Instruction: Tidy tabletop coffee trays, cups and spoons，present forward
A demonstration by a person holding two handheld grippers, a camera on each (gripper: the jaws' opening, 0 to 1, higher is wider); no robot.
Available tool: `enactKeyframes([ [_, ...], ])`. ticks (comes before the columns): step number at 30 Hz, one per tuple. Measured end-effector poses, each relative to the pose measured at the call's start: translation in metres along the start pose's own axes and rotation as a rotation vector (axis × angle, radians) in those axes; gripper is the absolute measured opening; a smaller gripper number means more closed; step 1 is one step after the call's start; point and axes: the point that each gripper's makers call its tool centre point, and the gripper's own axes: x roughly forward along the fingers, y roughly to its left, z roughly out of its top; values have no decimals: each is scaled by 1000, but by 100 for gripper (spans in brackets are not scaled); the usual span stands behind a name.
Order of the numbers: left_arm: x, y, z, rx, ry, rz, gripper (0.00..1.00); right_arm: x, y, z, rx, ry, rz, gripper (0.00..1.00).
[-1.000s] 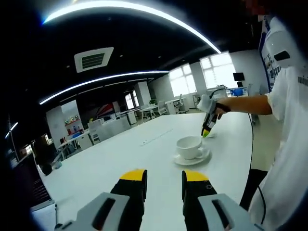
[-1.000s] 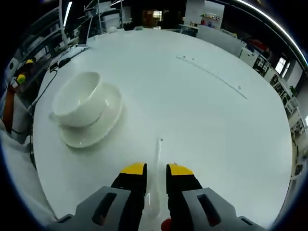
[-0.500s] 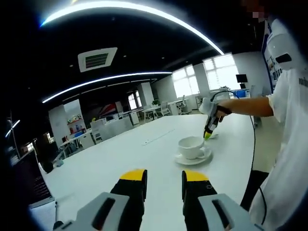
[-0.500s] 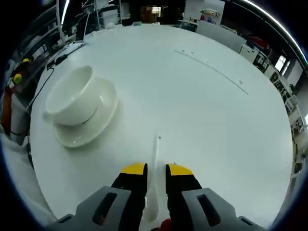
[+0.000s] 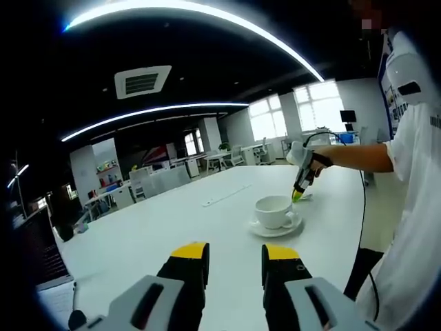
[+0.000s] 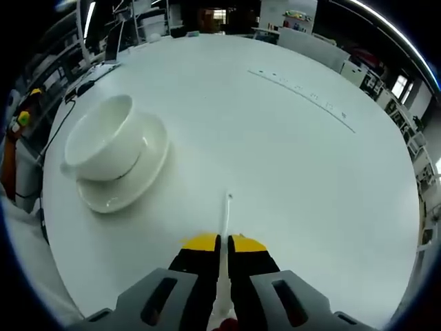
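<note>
1. Between the right tongs [image 6: 219, 243], a spoon [image 6: 224, 221] lies gripped; the jaws are closed on it with barely a gap, and its thin white handle runs straight ahead along their line, its tip resting on or just over the table [image 6: 324, 179].
2. Ahead and to the left of the right tongs sits a cup [image 6: 103, 138] on a saucer [image 6: 148, 169], near but apart from the spoon's tip.
3. The spoon's long axis points forward past the saucer's right edge, not at it; my reading is that the coming move turns on swinging the handle left toward the saucer.
4. The right tongs are far the nearer of the two to the cup, so the spoon's placing falls to them.
5. The left tongs [image 5: 234, 254] stand apart with a clear gap and hold nothing, raised over the table [image 5: 158, 231].
6. From the left tongs, the cup [image 5: 273, 210] and saucer [image 5: 275, 231] lie ahead and to the right, well apart.
7. Just beyond that cup, the right tongs [image 5: 298, 195] dip toward the table in the person's hand [image 5: 303, 155].
</note>
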Motion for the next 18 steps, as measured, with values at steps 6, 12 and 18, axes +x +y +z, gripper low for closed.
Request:
enactKeyframes([
  [6,1,1,1,-14,-9,7,32,-3,-3,0,32,-2,1,5],
  [12,0,1,2,-13,-13,10,32,-3,-3,-1,23,6,-29,5],
  [18,0,1,1,-18,-13,13,32,-4,-7,-2,83,-22,-39,4],
])
